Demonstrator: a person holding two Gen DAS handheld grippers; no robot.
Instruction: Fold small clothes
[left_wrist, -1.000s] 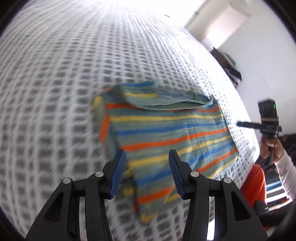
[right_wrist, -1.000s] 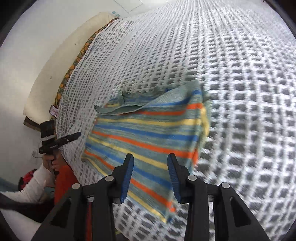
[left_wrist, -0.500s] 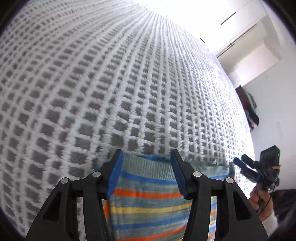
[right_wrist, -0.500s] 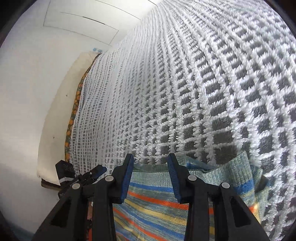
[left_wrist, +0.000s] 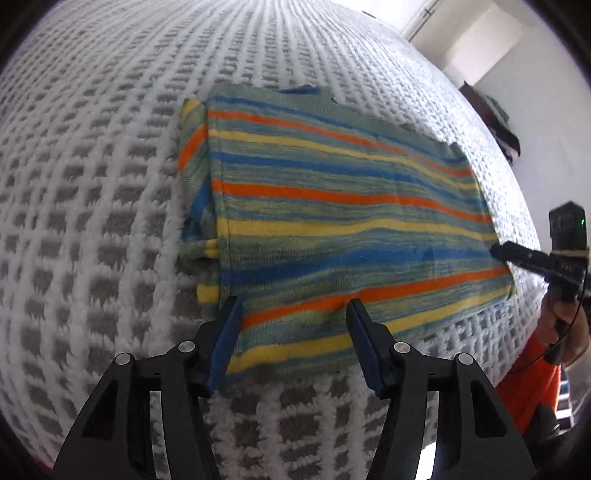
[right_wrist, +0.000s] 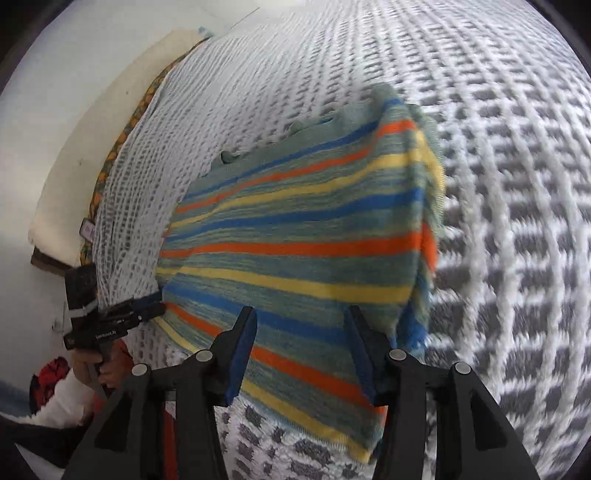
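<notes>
A small striped garment (left_wrist: 343, 218), green with blue, orange and yellow bands, lies folded flat on a white-and-grey waffle blanket (left_wrist: 92, 184). My left gripper (left_wrist: 293, 345) is open and empty, its fingers over the garment's near edge. In the right wrist view the same garment (right_wrist: 303, 251) lies flat, and my right gripper (right_wrist: 301, 349) is open and empty over its near edge. Each view shows the other gripper at the garment's far corner: the right gripper (left_wrist: 517, 254) and the left gripper (right_wrist: 144, 312).
The blanket (right_wrist: 517, 184) covers a bed. A cream mattress edge with a patterned sheet (right_wrist: 122, 136) runs along the left wall. Dark clothes (left_wrist: 498, 122) are piled at the far right by a white wall. The person's orange clothing (left_wrist: 532, 376) is at the bed's edge.
Both grippers have drawn back from the garment's far edge to its near edge. The far flap that stood up a second ago now lies flat.
</notes>
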